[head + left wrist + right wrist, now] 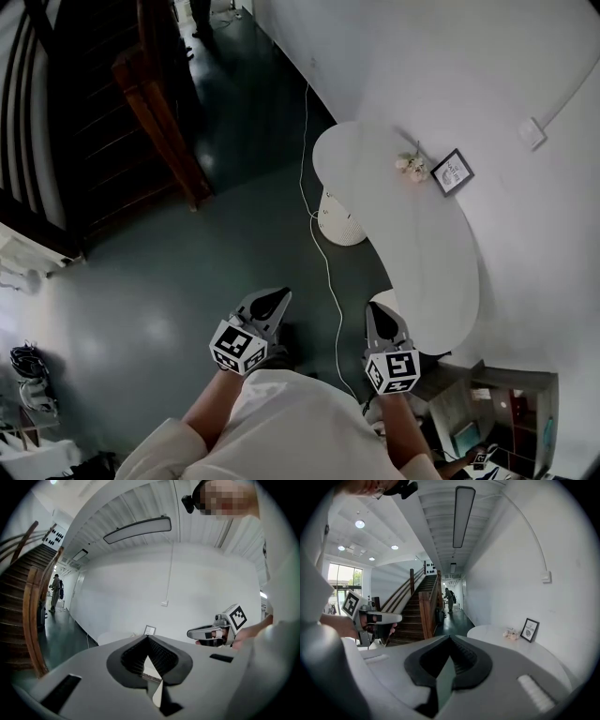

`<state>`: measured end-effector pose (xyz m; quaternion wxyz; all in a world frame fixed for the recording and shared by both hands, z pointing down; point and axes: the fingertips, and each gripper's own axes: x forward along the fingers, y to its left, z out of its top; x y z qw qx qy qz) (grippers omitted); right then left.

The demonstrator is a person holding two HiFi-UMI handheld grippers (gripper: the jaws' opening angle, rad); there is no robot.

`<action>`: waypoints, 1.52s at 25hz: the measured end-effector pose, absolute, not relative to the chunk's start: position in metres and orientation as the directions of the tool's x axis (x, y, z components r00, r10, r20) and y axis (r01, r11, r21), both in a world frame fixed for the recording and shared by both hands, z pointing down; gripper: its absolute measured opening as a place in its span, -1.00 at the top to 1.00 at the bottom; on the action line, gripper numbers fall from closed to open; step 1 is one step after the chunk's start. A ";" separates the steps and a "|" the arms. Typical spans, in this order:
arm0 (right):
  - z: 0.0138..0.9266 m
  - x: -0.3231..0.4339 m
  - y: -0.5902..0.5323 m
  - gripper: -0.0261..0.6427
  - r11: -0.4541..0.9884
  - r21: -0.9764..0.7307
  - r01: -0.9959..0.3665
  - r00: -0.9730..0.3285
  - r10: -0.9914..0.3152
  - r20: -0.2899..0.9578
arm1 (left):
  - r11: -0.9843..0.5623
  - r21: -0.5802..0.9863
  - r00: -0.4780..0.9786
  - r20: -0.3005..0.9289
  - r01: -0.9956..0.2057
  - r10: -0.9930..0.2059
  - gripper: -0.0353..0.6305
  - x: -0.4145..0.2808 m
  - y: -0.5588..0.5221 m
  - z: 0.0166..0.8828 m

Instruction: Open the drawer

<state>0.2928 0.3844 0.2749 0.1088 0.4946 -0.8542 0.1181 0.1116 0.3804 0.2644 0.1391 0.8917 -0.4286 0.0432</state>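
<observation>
No drawer shows in any view. In the head view my left gripper and right gripper are held side by side at waist height above the dark green floor, both pointing forward. Each has its jaws together with nothing between them. The left gripper view looks past its closed tips at a white wall, with the right gripper off to the right. Seen in the right gripper view, the closed tips face a corridor, and the left gripper is at the left.
A long white curved table runs along the right wall, bearing a small framed picture and pale flowers. A white cable trails across the floor. A wooden staircase rises at left. A person stands far down the corridor.
</observation>
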 end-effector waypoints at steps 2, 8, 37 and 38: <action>0.276 0.283 0.367 0.89 0.477 -0.091 -0.874 -0.480 -0.819 0.314 | -0.600 0.219 0.637 0.201 -0.770 -0.744 0.88 0.102 0.361 0.267; 0.283 0.256 0.323 0.89 0.451 -0.095 -0.887 -0.454 -0.821 0.345 | -0.620 0.230 0.660 0.211 -0.750 -0.721 0.88 0.075 0.312 0.275; 0.313 0.228 0.161 0.89 0.507 -0.143 -0.850 -0.520 -0.762 0.385 | -0.550 0.252 0.602 0.247 -0.796 -0.759 0.88 0.047 0.169 0.302; 0.316 0.229 0.152 0.89 0.515 -0.148 -0.844 -0.528 -0.754 0.389 | -0.549 0.249 0.600 0.247 -0.798 -0.761 0.88 0.050 0.162 0.303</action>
